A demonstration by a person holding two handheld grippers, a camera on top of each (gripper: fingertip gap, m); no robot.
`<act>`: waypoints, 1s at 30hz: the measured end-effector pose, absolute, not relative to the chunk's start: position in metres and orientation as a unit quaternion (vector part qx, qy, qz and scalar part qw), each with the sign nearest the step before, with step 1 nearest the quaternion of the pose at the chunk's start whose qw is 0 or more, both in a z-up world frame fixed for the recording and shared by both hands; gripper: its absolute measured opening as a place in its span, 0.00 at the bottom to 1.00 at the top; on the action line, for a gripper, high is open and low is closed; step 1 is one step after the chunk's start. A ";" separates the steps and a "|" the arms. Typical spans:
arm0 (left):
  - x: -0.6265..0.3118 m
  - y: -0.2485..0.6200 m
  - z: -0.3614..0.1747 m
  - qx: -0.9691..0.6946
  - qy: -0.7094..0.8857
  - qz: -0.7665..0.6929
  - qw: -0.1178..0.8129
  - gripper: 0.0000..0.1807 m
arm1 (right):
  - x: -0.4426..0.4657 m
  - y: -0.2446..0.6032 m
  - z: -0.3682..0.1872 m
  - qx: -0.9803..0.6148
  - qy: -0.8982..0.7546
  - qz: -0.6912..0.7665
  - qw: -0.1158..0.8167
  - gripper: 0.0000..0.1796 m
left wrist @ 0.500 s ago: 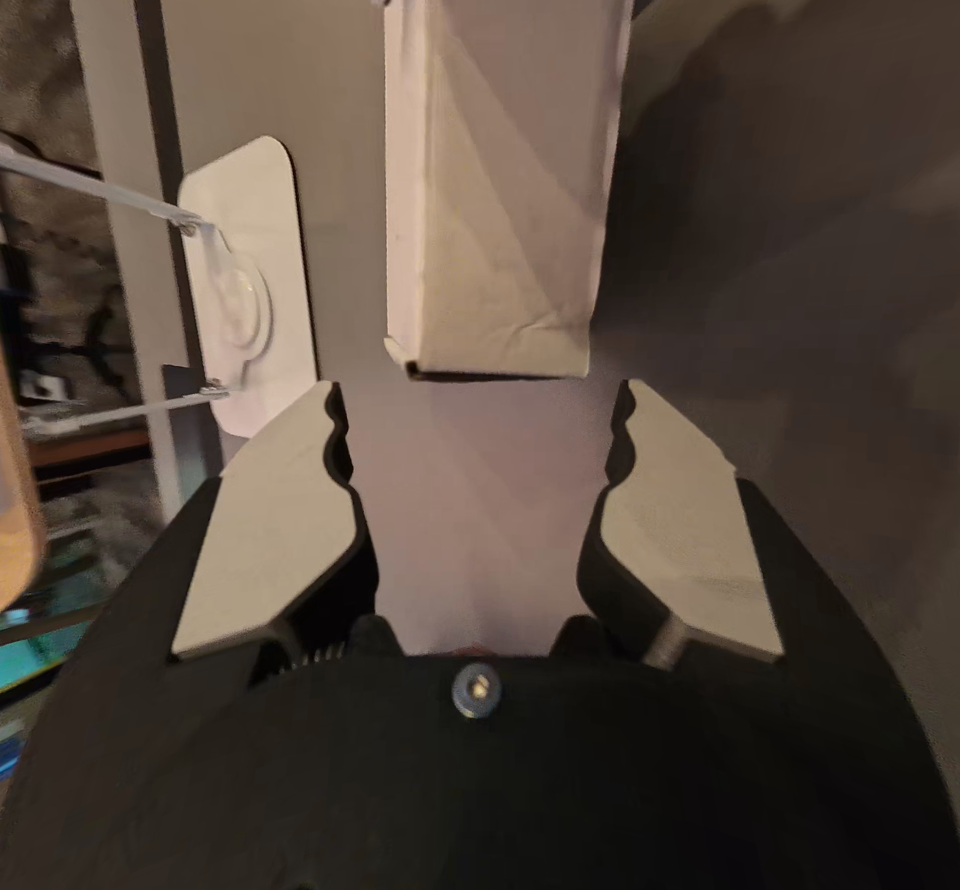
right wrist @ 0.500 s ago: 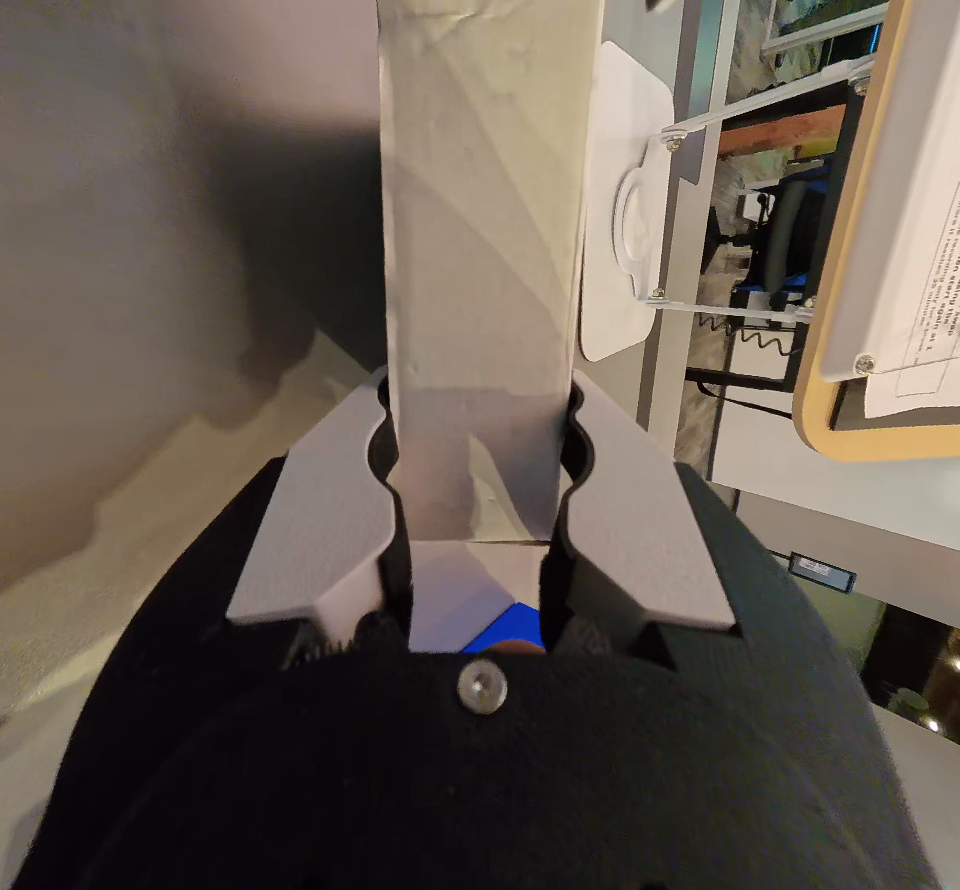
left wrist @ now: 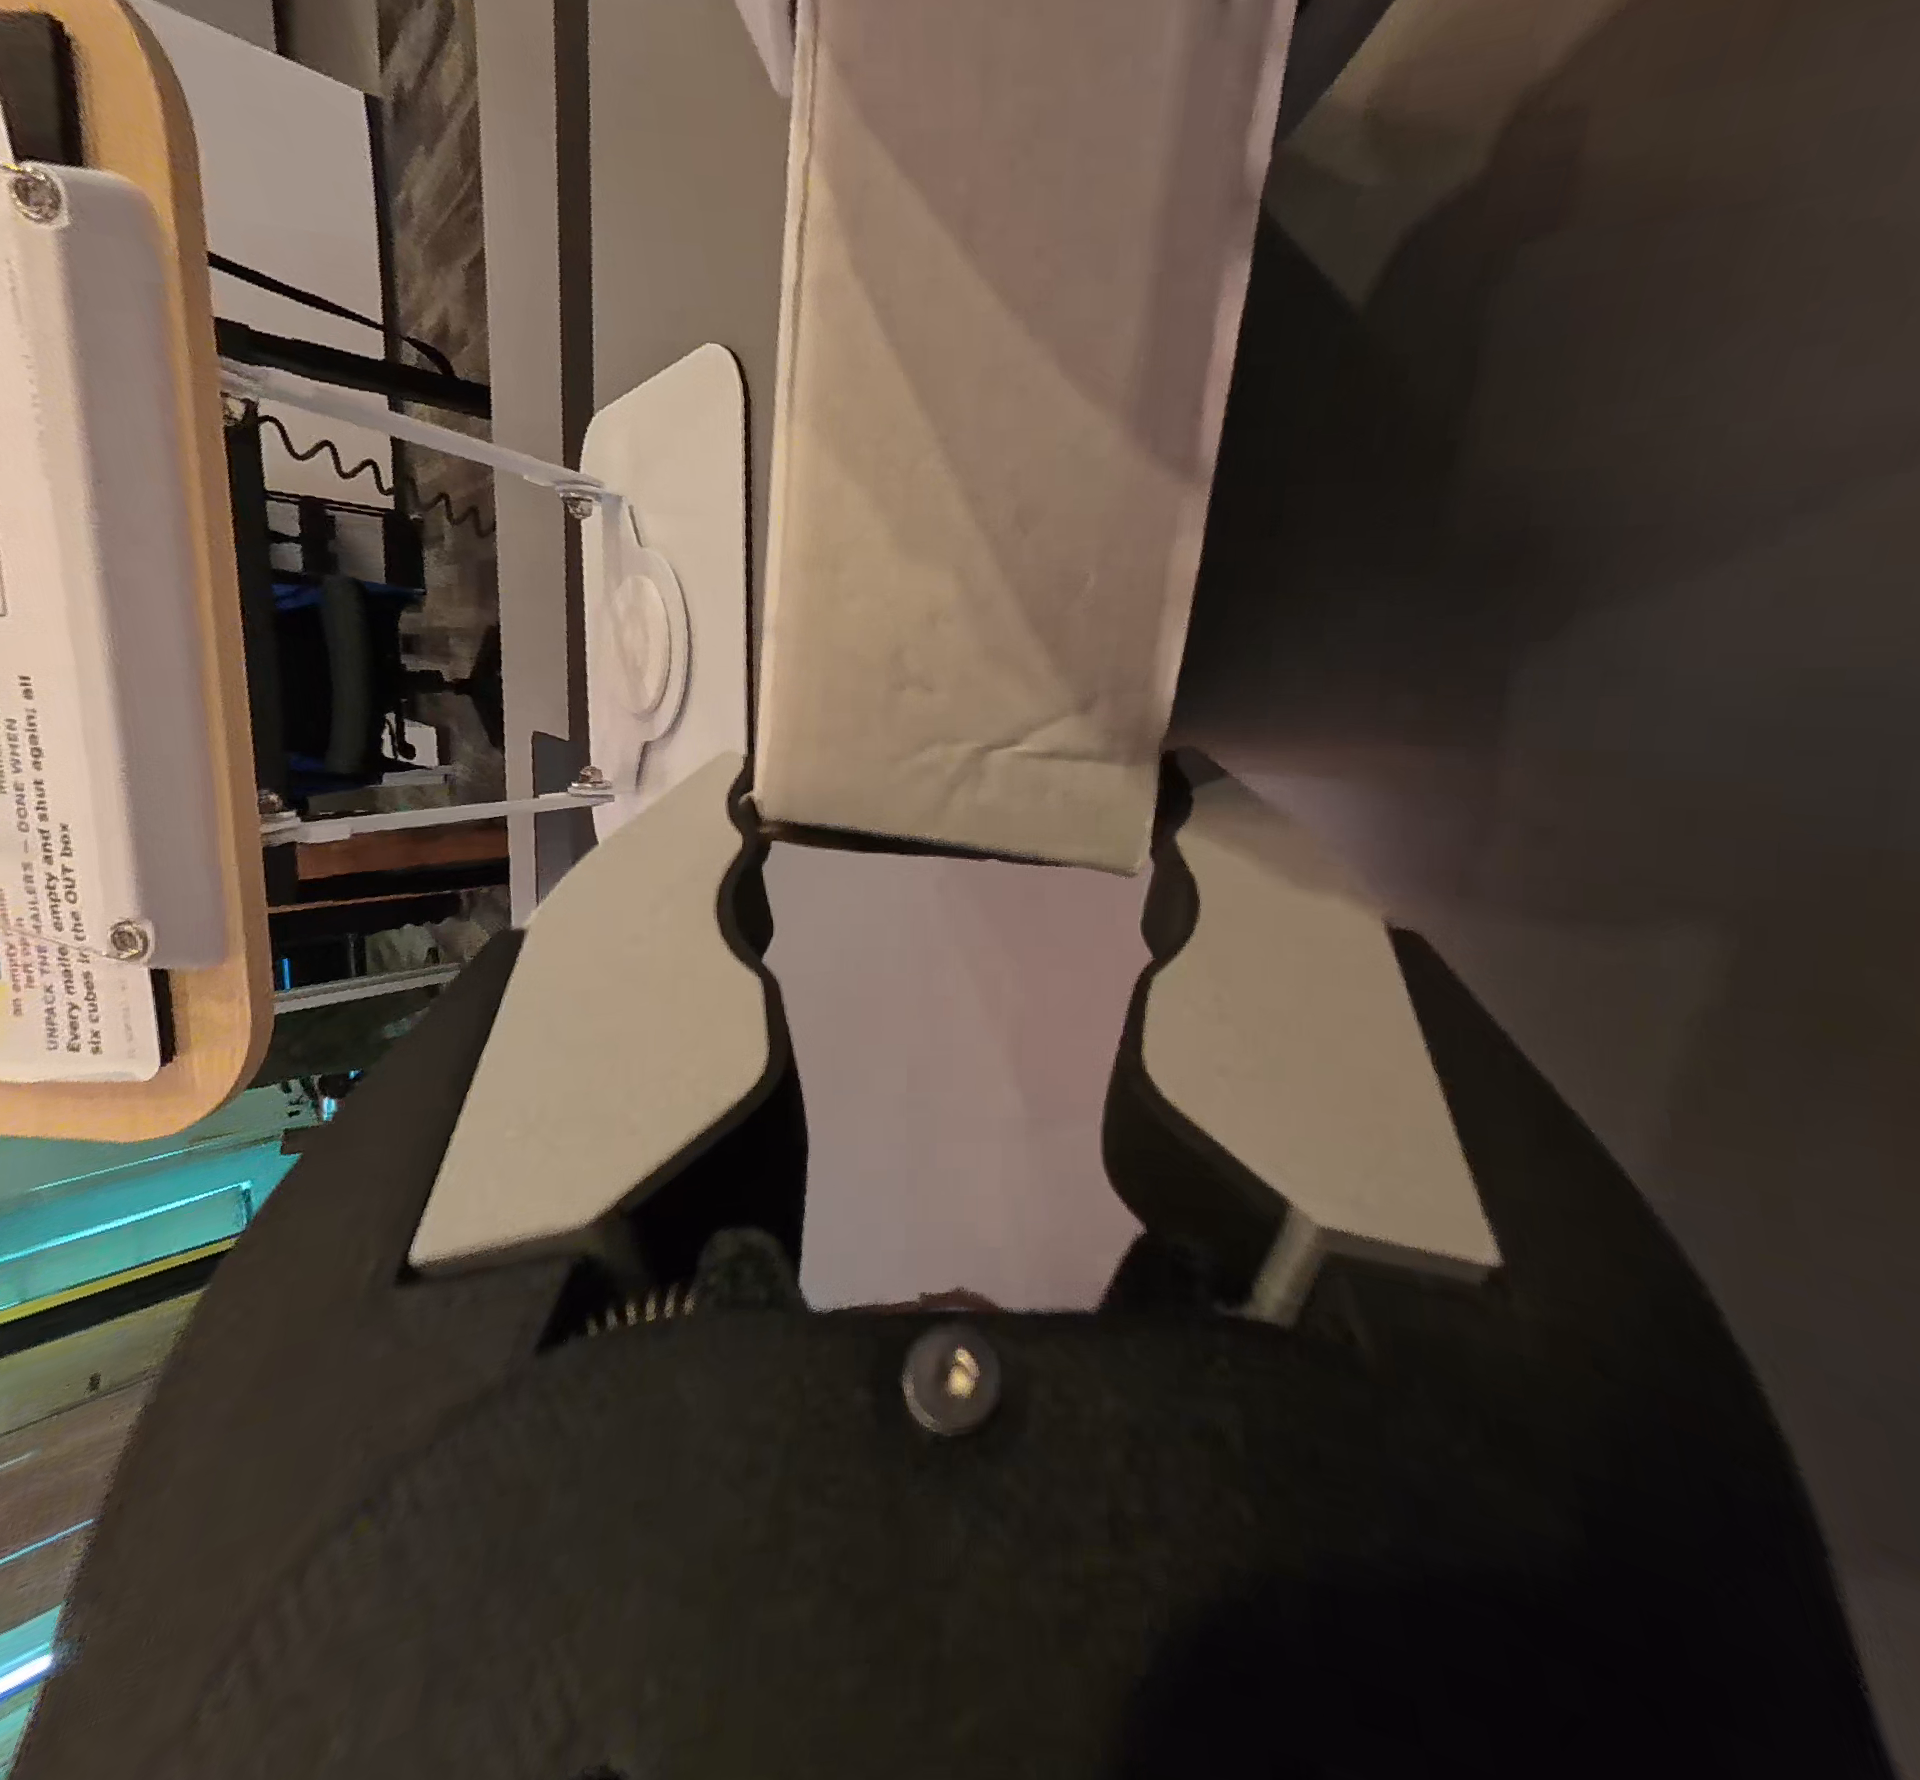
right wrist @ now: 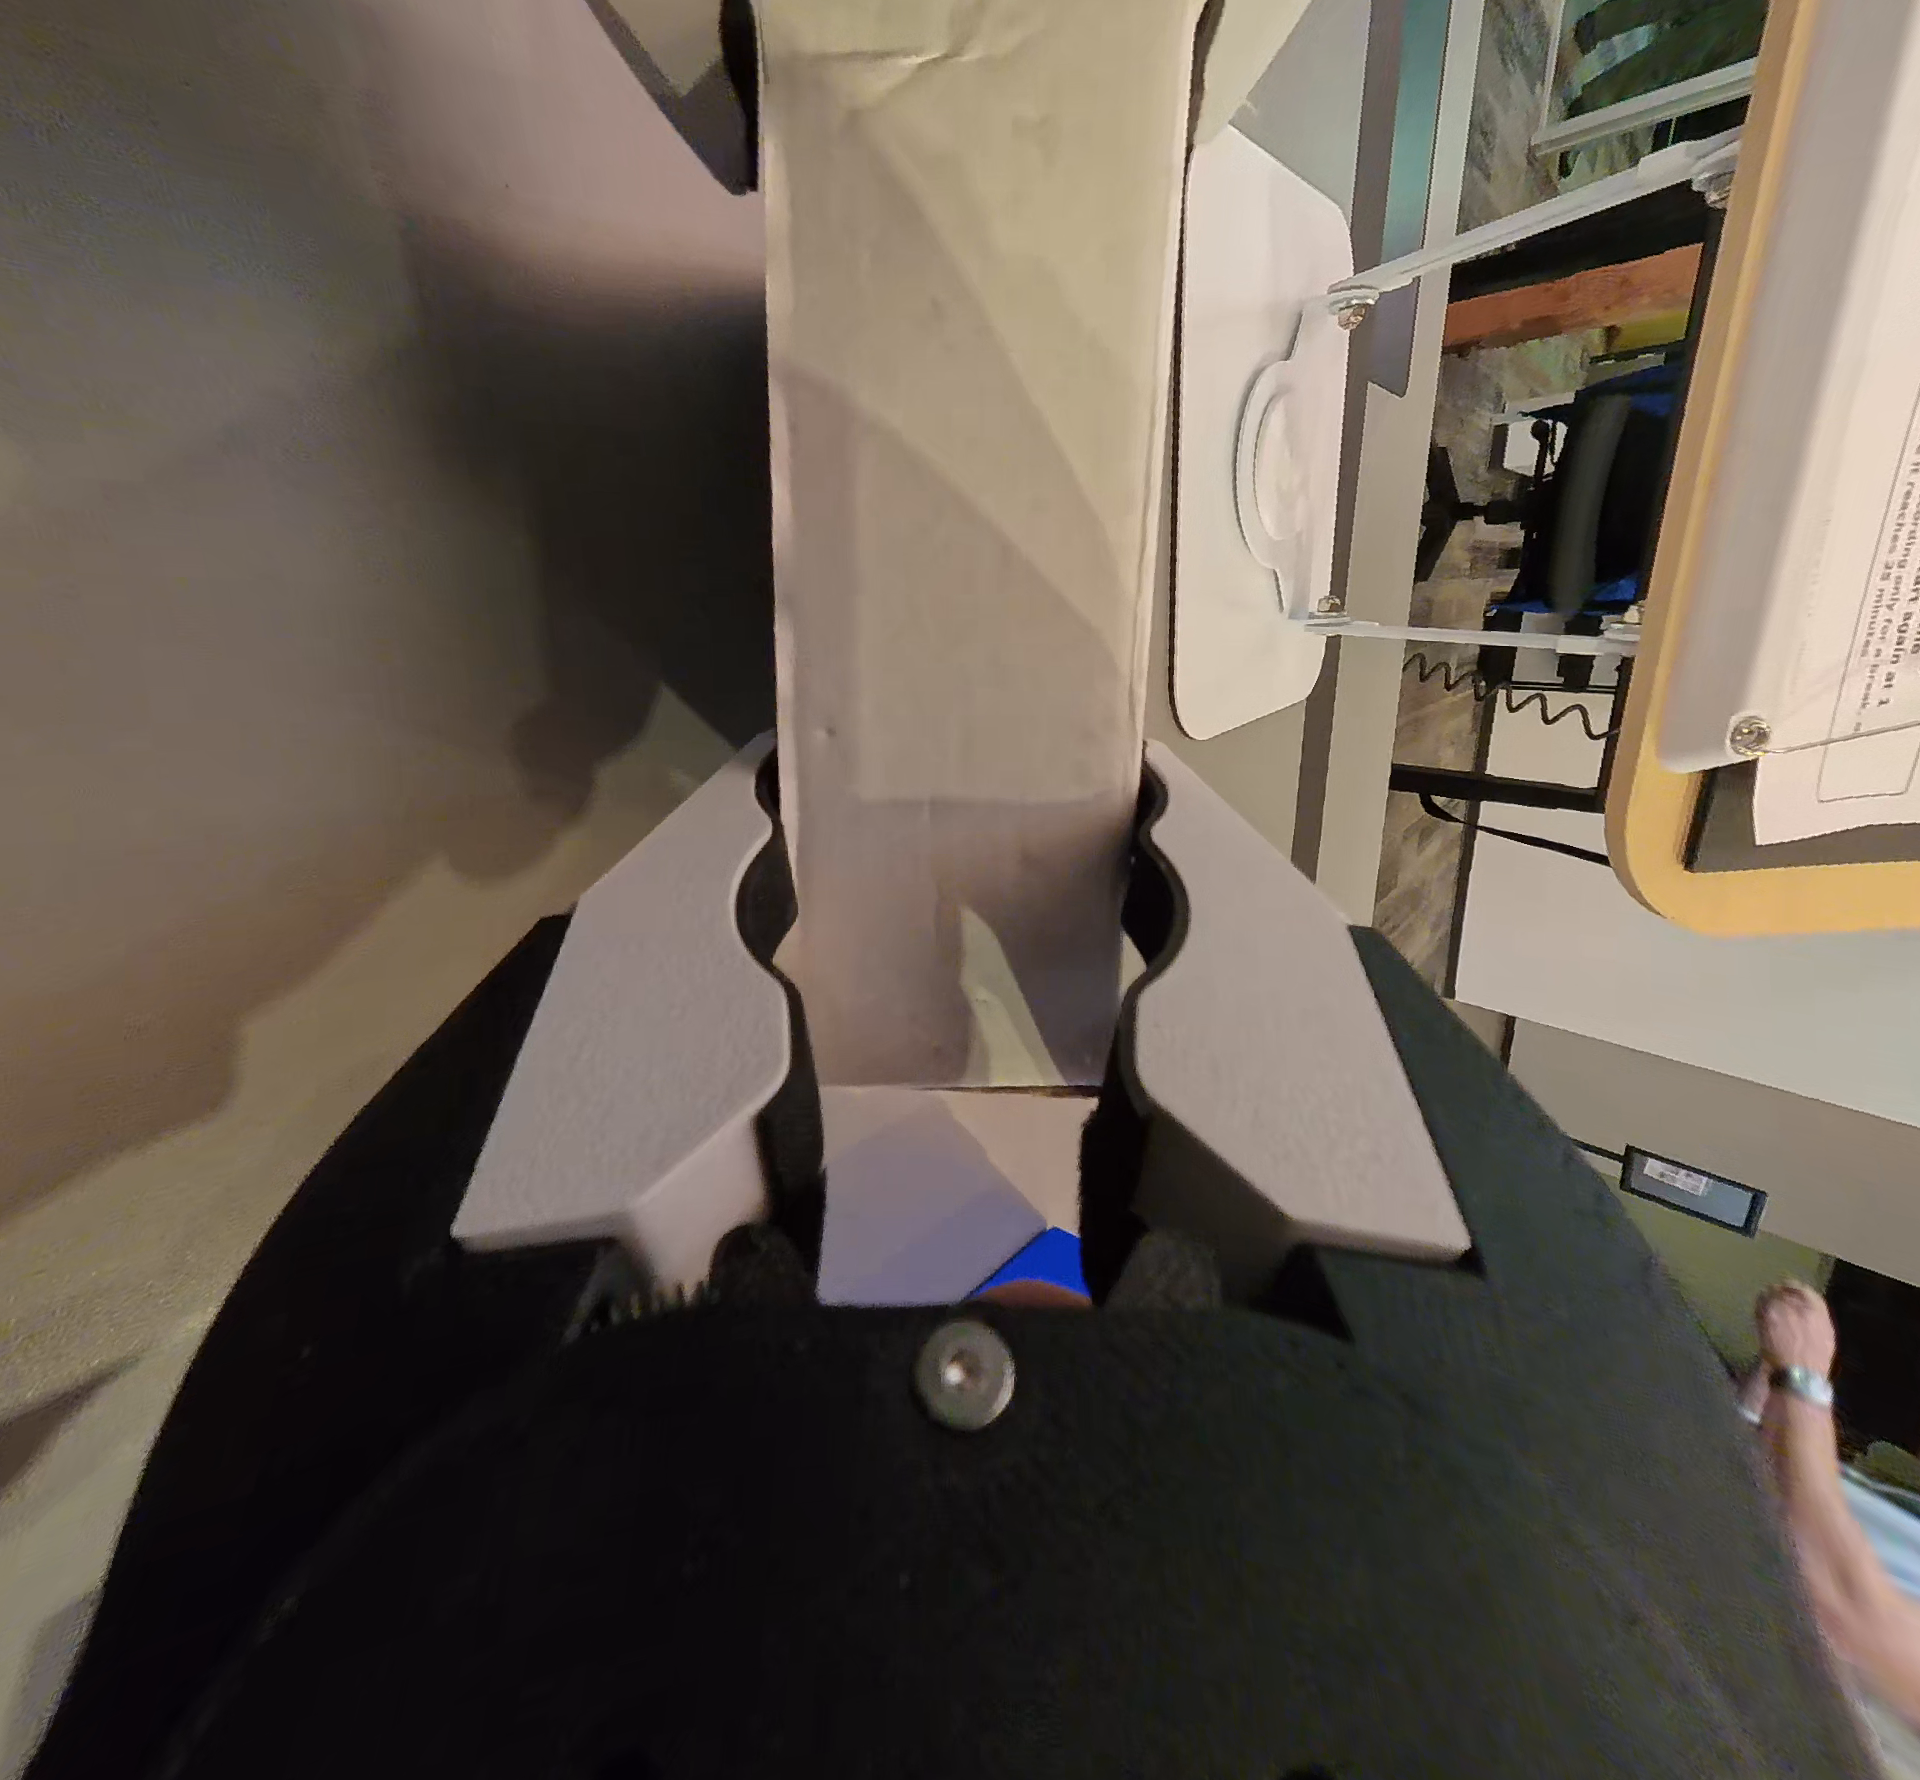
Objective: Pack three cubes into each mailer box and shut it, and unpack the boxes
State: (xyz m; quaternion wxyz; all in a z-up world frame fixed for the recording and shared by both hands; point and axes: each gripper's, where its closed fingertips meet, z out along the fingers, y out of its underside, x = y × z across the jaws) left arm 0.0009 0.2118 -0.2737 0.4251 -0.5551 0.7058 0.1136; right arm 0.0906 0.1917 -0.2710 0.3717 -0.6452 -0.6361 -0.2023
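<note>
A white mailer box [left wrist: 997, 400] hangs in the air between my two grippers, closed, with creased sides. My right gripper [right wrist: 958, 774] is shut on one end of the box [right wrist: 966, 483], which sits deep between its fingers. My left gripper [left wrist: 956, 785] has closed to the box's width, and its fingertips touch both sides of the other end. Its fingers [right wrist: 665, 37] show at the top of the right wrist view, flanking the box's far end. A blue cube [right wrist: 1039, 1263] peeks out below the box, low between the right fingers.
A grey table top [right wrist: 312, 380] lies behind the box. A white mounting plate [right wrist: 1247, 483] with a metal bracket sits at the table edge. A wood-framed board [left wrist: 135, 587] carries a printed sheet. A person's hand [right wrist: 1792, 1356] is at the lower right.
My left gripper has moved up to the box end and its fingers have narrowed until they touch the box sides. The right gripper keeps its hold. The view has swung toward the wood-framed board.
</note>
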 end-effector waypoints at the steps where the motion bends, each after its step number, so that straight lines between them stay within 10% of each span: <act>1: 0.001 0.212 -0.273 -0.554 0.707 0.113 0.424 0.38 | 0.091 0.192 -0.271 -0.645 -0.636 -0.203 0.371 0.34; 15: 0.000 0.209 -0.273 -0.557 0.708 0.128 0.414 0.36 | 0.080 0.186 -0.264 -0.621 -0.658 -0.217 0.367 0.34; 30: 0.003 0.208 -0.270 -0.550 0.709 0.119 0.424 0.35 | 0.074 0.170 -0.257 -0.718 -0.612 0.077 0.324 0.36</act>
